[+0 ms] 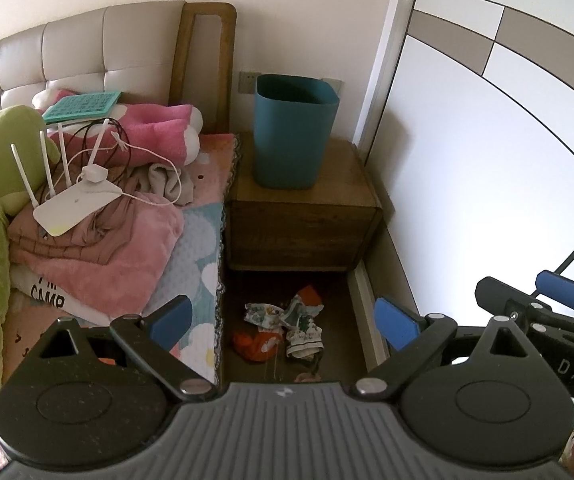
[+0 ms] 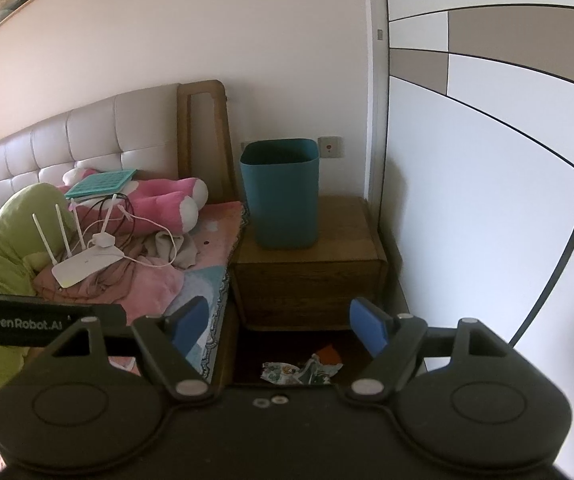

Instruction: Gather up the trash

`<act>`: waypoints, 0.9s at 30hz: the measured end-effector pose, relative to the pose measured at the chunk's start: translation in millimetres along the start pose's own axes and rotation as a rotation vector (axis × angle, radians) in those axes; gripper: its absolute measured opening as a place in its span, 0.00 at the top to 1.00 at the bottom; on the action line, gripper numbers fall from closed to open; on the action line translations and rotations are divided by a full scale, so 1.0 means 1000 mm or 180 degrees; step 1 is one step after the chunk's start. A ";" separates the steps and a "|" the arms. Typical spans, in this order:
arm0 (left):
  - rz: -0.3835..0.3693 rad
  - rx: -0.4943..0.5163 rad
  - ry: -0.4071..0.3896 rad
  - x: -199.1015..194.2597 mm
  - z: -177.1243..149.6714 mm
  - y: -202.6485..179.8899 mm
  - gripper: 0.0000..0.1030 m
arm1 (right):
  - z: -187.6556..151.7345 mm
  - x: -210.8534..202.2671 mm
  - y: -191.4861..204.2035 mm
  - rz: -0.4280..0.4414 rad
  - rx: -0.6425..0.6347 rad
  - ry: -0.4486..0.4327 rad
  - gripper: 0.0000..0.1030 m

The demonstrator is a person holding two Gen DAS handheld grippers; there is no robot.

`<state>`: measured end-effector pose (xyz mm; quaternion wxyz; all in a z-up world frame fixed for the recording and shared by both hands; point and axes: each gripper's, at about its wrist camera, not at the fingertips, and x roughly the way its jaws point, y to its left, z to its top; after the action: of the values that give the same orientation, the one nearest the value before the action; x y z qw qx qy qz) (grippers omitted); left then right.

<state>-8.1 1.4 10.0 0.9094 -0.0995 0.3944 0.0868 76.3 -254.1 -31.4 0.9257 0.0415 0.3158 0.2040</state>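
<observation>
Crumpled wrappers (image 1: 287, 320) lie on the dark floor between the bed and the wardrobe, in front of the nightstand; an orange piece (image 1: 253, 343) lies among them. They also show in the right wrist view (image 2: 299, 370). A teal trash bin (image 1: 293, 132) stands upright on the wooden nightstand (image 1: 303, 220); it also shows in the right wrist view (image 2: 281, 194). My left gripper (image 1: 283, 320) is open and empty, above the wrappers. My right gripper (image 2: 281, 328) is open and empty, higher up; its fingers (image 1: 563, 290) show at the right of the left wrist view.
The bed (image 1: 191, 248) on the left carries pink blankets, plush toys, a white router (image 1: 73, 208) with cables and a teal book (image 1: 81, 106). A white wardrobe (image 1: 487, 140) closes the right side. The floor gap is narrow.
</observation>
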 end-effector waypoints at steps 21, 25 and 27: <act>-0.0120 0.0172 -0.0122 -0.006 0.003 0.004 0.04 | 0.003 -0.004 0.002 -0.0042 0.0027 -0.0070 0.25; -0.0130 0.0190 -0.0123 -0.007 0.003 0.004 0.04 | 0.003 -0.004 0.001 -0.0037 0.0023 -0.0071 0.25; -0.0129 0.0194 -0.0124 -0.006 0.003 0.003 0.04 | 0.003 -0.004 0.001 -0.0039 0.0025 -0.0075 0.25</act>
<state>-11.0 5.1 16.2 0.9211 -0.0780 0.3770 0.0582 74.4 -254.3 -26.6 0.9304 0.0456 0.3059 0.1966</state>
